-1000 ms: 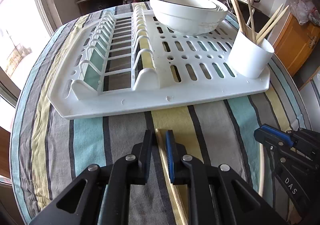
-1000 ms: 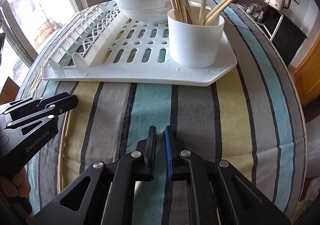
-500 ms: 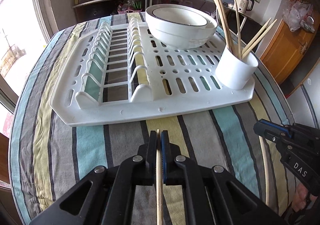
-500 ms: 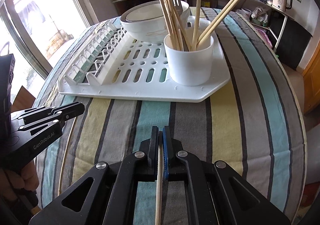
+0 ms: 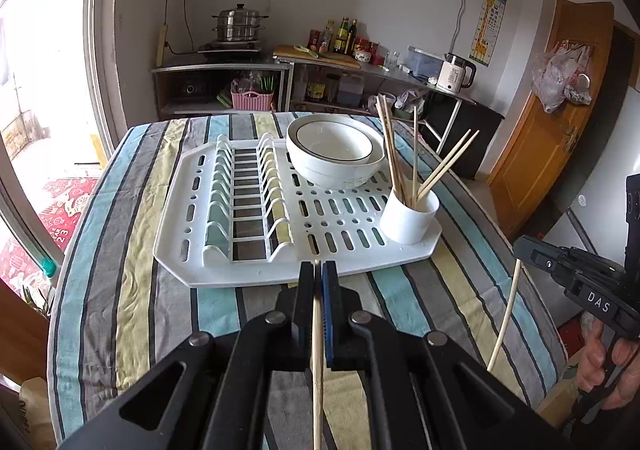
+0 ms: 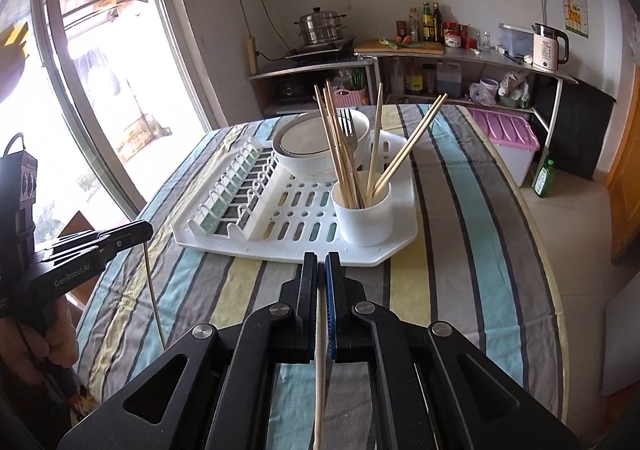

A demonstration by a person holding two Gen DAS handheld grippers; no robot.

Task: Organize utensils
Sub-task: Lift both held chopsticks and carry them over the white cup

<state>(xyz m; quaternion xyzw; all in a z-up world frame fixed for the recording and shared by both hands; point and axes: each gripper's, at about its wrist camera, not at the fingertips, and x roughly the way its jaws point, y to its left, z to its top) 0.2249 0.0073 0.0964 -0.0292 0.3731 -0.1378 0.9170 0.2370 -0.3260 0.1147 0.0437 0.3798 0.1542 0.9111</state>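
My left gripper (image 5: pixel 318 270) is shut on a wooden chopstick (image 5: pixel 317 354), held above the striped table in front of the white dish rack (image 5: pixel 240 274). My right gripper (image 6: pixel 322 262) is shut on another wooden chopstick (image 6: pixel 321 354), also lifted. Each gripper shows in the other's view: the right one (image 5: pixel 520 246) with its chopstick (image 5: pixel 505 314) hanging down, the left one (image 6: pixel 148 228) with its chopstick (image 6: pixel 154 290). A white cup (image 5: pixel 408 219) (image 6: pixel 362 215) on the rack's near right corner holds several chopsticks and a fork (image 6: pixel 350 129).
Two nested white bowls (image 5: pixel 334 151) sit at the back of the rack, behind the cup. The rack's plate slots (image 5: pixel 244 201) stand on its left half. The striped tablecloth (image 6: pixel 460 250) covers a round table; a kitchen counter and window lie beyond.
Both grippers closed on chopsticks lying on the table and lifted them up and back; the rack and cup now look farther away.
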